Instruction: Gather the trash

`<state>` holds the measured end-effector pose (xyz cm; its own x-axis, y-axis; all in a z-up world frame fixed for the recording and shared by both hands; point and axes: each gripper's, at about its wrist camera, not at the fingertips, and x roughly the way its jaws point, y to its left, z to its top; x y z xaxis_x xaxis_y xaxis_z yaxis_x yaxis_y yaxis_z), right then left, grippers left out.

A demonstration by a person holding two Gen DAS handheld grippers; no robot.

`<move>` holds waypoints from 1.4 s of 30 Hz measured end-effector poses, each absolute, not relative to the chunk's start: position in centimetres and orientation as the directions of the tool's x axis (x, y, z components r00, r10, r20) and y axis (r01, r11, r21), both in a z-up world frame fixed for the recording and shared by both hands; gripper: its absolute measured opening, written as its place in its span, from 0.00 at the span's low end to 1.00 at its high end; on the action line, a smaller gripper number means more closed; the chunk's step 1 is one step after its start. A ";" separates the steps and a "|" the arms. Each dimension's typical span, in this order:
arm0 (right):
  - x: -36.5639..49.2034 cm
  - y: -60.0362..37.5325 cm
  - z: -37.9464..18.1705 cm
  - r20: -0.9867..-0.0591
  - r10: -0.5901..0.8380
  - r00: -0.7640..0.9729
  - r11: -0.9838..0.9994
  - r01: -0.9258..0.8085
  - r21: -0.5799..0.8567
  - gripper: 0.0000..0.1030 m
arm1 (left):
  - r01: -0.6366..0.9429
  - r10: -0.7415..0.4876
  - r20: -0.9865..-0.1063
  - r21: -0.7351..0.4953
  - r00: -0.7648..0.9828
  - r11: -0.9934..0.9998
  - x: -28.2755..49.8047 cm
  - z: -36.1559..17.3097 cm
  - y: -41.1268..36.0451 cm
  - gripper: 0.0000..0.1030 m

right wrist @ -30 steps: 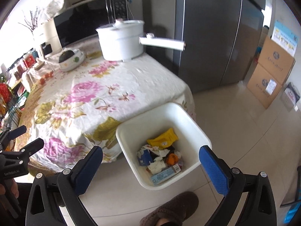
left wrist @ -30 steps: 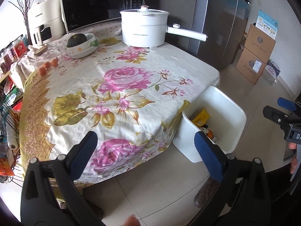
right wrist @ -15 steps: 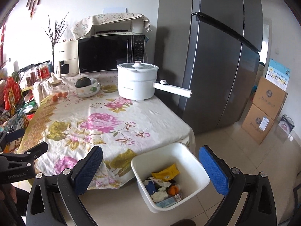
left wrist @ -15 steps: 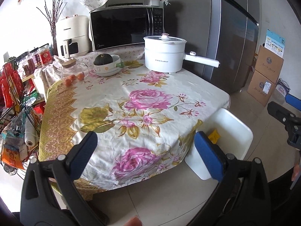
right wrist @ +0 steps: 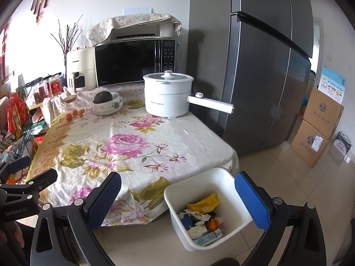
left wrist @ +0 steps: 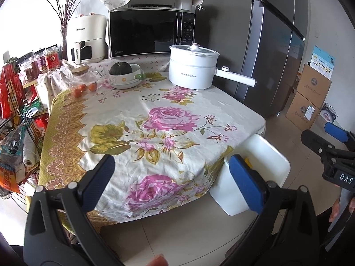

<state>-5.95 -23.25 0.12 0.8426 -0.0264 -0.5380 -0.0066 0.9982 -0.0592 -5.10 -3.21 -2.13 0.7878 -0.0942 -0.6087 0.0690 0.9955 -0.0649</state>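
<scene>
I hold my left gripper and right gripper with jaws spread apart, both empty. The white bin stands on the floor at the table's near right corner, holding the trash.

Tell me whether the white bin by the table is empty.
No. The white bin holds trash: a yellow wrapper, crumpled paper and a flat carton.
</scene>
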 end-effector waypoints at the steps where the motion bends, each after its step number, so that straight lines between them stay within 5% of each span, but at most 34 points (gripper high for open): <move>1: -6.0 -23.2 0.1 -0.536 -0.026 0.844 0.998 -0.006 -0.059 1.00 | 0.069 -0.093 -0.608 -0.063 0.789 0.996 -5.1 -2.1 -3.2 0.99; 42: -6.1 -23.6 0.1 -0.539 -0.023 0.842 0.999 -0.006 -0.051 1.00 | 0.085 -0.098 -0.619 -0.050 0.779 0.995 -5.3 -2.3 -3.3 0.99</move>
